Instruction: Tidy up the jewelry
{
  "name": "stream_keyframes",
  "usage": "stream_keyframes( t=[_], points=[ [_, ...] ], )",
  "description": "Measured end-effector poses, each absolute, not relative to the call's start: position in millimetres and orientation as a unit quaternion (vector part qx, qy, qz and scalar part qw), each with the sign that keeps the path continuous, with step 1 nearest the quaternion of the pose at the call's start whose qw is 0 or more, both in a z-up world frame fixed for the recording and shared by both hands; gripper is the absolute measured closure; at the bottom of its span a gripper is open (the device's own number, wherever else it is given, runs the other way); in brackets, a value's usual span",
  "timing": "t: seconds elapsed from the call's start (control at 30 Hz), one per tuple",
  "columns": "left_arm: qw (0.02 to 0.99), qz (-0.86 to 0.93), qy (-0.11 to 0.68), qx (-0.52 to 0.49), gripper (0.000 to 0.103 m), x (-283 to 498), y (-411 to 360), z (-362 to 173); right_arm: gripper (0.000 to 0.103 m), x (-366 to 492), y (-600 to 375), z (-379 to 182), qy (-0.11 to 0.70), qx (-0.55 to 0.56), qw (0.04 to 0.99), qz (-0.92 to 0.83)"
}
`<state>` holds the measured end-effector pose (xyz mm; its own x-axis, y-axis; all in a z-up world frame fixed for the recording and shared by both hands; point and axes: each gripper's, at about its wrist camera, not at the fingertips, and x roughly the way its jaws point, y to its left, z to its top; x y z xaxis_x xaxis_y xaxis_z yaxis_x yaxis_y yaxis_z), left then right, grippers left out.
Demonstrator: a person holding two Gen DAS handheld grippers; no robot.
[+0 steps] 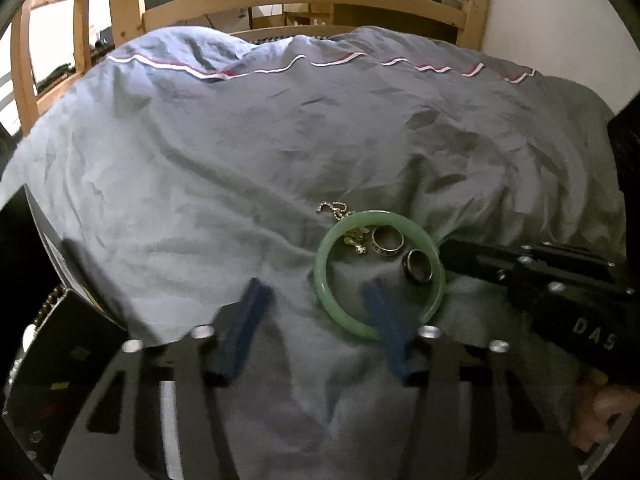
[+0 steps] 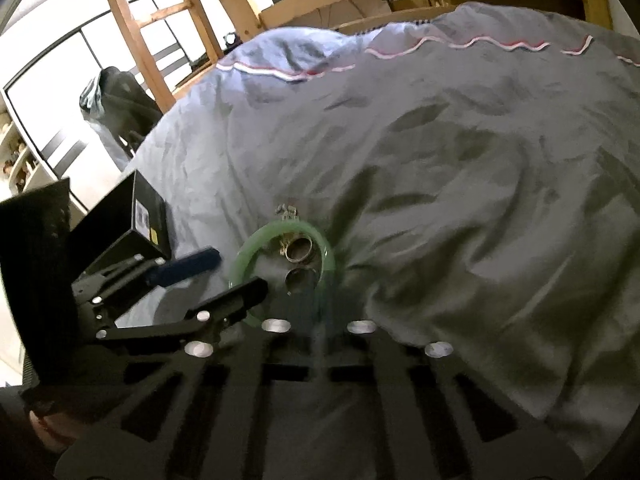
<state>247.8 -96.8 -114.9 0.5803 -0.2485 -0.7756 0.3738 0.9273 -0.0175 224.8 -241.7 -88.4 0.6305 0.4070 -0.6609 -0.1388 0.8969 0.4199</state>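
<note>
A green jade bangle [image 1: 332, 248] lies flat on the grey bedspread [image 1: 240, 160]. Inside it lie two silver rings [image 1: 387, 242] [image 1: 418, 266] and part of a gold chain [image 1: 354, 238]. My left gripper [image 1: 316, 292] is open; its right blue finger [image 1: 384, 316] rests across the bangle's near rim, the left finger [image 1: 244, 316] on the cloth. The right gripper's black body [image 1: 540, 272] reaches in from the right, touching the bangle's right side. In the right wrist view the bangle [image 2: 240, 256] and rings [image 2: 300, 250] sit just ahead; the right gripper's own fingers are blurred, so its state is unclear.
A black box [image 2: 136, 216] stands at the bed's left edge, also in the left wrist view [image 1: 60, 344]. A wooden bed frame [image 1: 304, 0] runs behind the bedspread. The left gripper [image 2: 180, 276] shows at the left of the right wrist view.
</note>
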Motion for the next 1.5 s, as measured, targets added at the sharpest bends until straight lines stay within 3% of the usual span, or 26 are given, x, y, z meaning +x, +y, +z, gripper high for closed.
stream_keyframes(
  t=[0.13, 0.33, 0.37, 0.43, 0.5, 0.53, 1.2, 1.27, 1.33, 1.5],
  points=[
    [0.88, -0.186, 0.435, 0.047, 0.091, 252.3, -92.4, -113.6, 0.103, 224.6, -240.6, -82.6, 0.395, 0.163, 0.891, 0.153],
    [0.877, -0.19, 0.44, 0.025, 0.094, 254.2, -87.9, -110.7, 0.098, 227.0, -238.1, -85.6, 0.41, 0.156, 0.886, 0.152],
    [0.878, -0.191, 0.44, 0.017, 0.094, 256.1, -86.8, -108.4, 0.095, 226.8, -238.5, -85.2, 0.409, 0.152, 0.888, 0.147],
    [0.88, -0.191, 0.434, 0.01, 0.096, 255.9, -84.1, -102.1, 0.071, 225.6, -240.4, -85.0, 0.404, 0.154, 0.89, 0.147],
    [0.884, -0.189, 0.428, 0.012, 0.096, 255.2, -83.8, -97.6, 0.055, 224.6, -241.0, -84.8, 0.402, 0.157, 0.89, 0.146],
    [0.884, -0.188, 0.427, 0.01, 0.096, 255.1, -83.0, -96.7, 0.052, 224.1, -241.2, -84.9, 0.401, 0.157, 0.891, 0.147],
    [0.915, -0.142, 0.377, 0.002, 0.096, 253.1, -58.6, -55.5, 0.052, 231.6, -185.9, -88.4, 0.381, 0.023, 0.908, 0.171],
    [0.916, -0.139, 0.376, 0.004, 0.096, 254.0, -58.1, -55.2, 0.061, 240.7, -186.3, -93.2, 0.391, 0.029, 0.905, 0.166],
    [0.916, -0.138, 0.377, 0.006, 0.096, 254.8, -57.7, -55.9, 0.079, 244.1, -187.6, -94.5, 0.392, 0.036, 0.904, 0.167],
    [0.916, -0.136, 0.379, 0.007, 0.096, 256.7, -57.8, -56.8, 0.083, 238.8, -191.1, -86.6, 0.372, 0.044, 0.911, 0.174]
  ],
)
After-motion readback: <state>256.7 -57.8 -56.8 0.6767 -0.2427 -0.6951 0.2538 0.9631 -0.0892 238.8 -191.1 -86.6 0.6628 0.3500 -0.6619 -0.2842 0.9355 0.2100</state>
